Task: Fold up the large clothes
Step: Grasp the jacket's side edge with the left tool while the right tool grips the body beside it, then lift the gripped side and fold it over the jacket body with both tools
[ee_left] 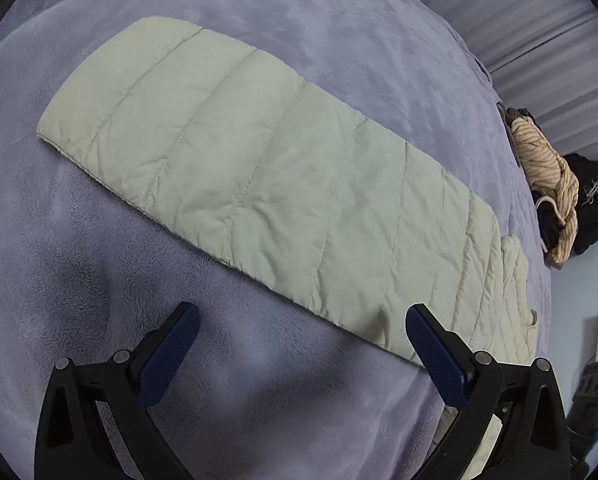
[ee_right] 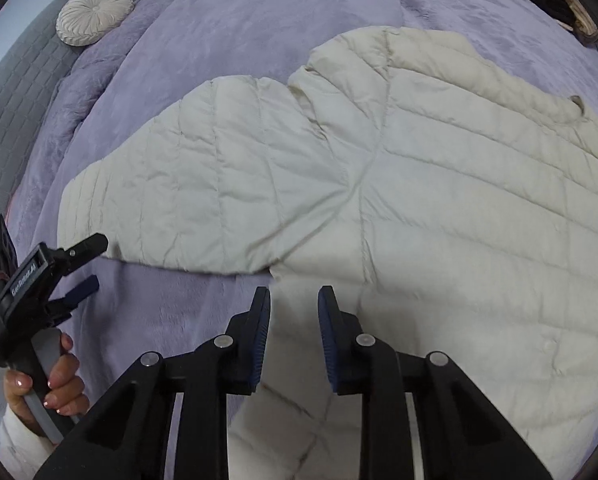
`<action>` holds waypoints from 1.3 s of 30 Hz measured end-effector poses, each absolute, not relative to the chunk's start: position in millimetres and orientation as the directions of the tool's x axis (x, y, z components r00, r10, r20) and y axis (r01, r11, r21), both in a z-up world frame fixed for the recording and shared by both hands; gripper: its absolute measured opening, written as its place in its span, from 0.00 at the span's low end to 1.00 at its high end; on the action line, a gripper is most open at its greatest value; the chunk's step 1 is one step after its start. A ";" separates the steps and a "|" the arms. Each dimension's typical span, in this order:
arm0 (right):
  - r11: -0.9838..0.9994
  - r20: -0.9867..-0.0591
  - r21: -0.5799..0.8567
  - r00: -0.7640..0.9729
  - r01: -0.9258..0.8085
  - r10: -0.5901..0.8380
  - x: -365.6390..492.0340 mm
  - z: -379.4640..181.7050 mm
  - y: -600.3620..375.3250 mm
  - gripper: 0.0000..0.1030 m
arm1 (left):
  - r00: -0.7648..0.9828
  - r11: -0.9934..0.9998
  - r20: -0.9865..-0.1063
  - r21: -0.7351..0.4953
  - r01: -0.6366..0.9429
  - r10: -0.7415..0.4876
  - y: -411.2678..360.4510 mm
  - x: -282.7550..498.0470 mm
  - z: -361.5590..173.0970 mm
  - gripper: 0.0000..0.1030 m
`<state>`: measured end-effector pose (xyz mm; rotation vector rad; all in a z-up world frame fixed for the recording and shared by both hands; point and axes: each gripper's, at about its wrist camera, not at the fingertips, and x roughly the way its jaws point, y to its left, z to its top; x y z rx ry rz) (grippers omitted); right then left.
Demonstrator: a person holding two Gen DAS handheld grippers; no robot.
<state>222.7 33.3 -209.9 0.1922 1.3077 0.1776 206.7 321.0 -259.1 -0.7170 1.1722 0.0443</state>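
Observation:
A cream quilted puffer jacket (ee_right: 439, 184) lies flat on the purple bed cover (ee_right: 259, 20). Its sleeve (ee_left: 259, 160) stretches out to the left across the bed. My left gripper (ee_left: 299, 320) is open and empty, just short of the sleeve's near edge; it also shows in the right wrist view (ee_right: 89, 264), near the sleeve cuff. My right gripper (ee_right: 294, 304) is open with a narrow gap and empty, hovering over the jacket's edge near the armpit.
A pile of other clothes (ee_left: 555, 192), tan striped and black, sits at the far right of the bed. A round white cushion (ee_right: 95, 14) rests by the grey headboard (ee_right: 15, 92). Grey curtains (ee_left: 539, 40) hang behind the bed.

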 end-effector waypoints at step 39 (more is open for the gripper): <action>0.864 -0.845 0.476 0.358 0.165 0.397 223.1 -223.9 -66.6 0.26 | 0.511 0.775 -0.584 -0.509 0.375 -0.631 70.6 258.9 -79.1 0.07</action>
